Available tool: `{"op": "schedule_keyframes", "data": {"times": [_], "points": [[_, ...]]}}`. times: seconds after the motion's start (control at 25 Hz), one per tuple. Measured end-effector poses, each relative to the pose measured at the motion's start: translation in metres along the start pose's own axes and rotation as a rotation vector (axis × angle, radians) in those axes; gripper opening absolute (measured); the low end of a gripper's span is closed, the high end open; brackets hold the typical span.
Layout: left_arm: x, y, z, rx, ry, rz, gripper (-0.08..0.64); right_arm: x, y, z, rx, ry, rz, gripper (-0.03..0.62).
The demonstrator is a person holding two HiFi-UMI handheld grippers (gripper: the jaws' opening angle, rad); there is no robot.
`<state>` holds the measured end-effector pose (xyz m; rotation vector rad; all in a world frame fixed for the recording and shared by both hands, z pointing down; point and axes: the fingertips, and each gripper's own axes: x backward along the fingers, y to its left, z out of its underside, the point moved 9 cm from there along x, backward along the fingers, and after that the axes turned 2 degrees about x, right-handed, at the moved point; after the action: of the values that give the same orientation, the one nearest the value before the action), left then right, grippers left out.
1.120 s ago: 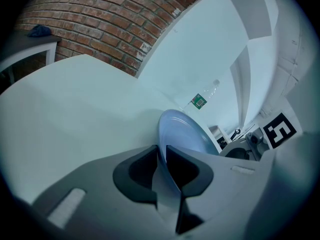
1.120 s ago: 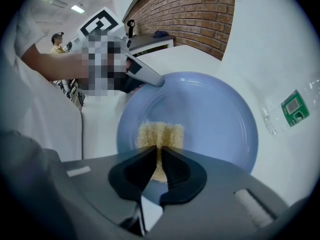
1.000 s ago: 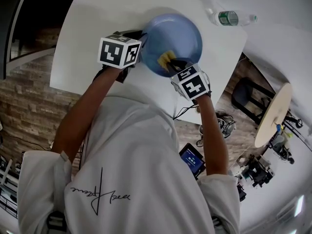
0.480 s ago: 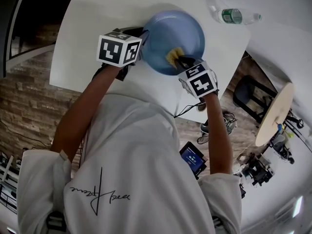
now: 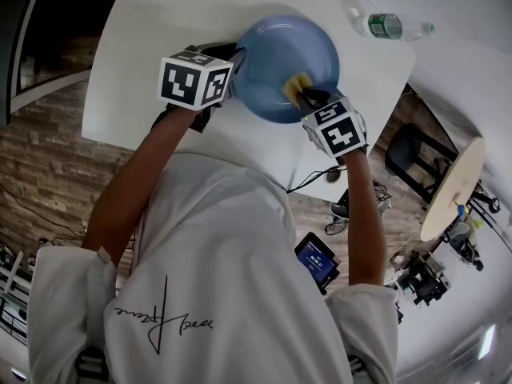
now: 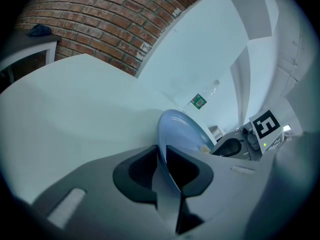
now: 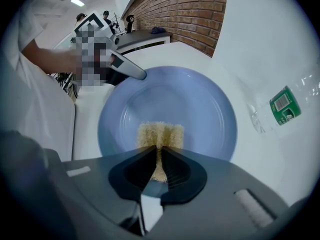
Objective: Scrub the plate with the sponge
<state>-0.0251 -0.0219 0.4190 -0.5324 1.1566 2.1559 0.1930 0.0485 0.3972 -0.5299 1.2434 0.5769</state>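
We are in the middle of the scrubbing step. Our left tool (image 6: 161,156) is clenched on the rim of the blue plate (image 5: 284,54), with the thin edge running straight between its two jaws. It holds the plate tilted above the white desk (image 5: 176,14). We cannot tell whether the far edge of the plate rests on the desk.

Our right tool (image 7: 160,154) grasps the yellow sponge (image 7: 160,134). The sponge is pinched at its middle so that it bulges out on both sides of the jaws, and it is pressed flat against the plate's inner well, on the part nearest that tool. The picking up and the bringing together are therefore done: sponge and plate are both in hand and touching.

What is left is harder to judge. The plate's face looks evenly blue, with no visible foam, streaks or food marks, so the pictures do not show which parts have been covered. We judge that the far half of the well and the rim all around may yet need passes.

A clear water bottle (image 5: 392,26) with a green label lies on the desk, well apart from the plate.
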Motion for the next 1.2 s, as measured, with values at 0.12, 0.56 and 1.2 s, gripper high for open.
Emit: {"op": "schedule_keyframes", "data": {"times": [0.12, 0.56, 1.2], "points": [[0.001, -0.001, -0.002, -0.007, -0.007, -0.003, 0.069, 0.001, -0.007, 0.002, -0.011, 0.0, 0.014, 0.041], [0.002, -0.001, -0.003, -0.009, -0.011, -0.003, 0.071, 0.002, -0.022, 0.004, -0.053, -0.019, 0.025, 0.048], [0.007, -0.002, -0.002, -0.018, -0.019, -0.013, 0.071, 0.002, -0.034, -0.02, 0.005, -0.03, 0.181, 0.04]]}}
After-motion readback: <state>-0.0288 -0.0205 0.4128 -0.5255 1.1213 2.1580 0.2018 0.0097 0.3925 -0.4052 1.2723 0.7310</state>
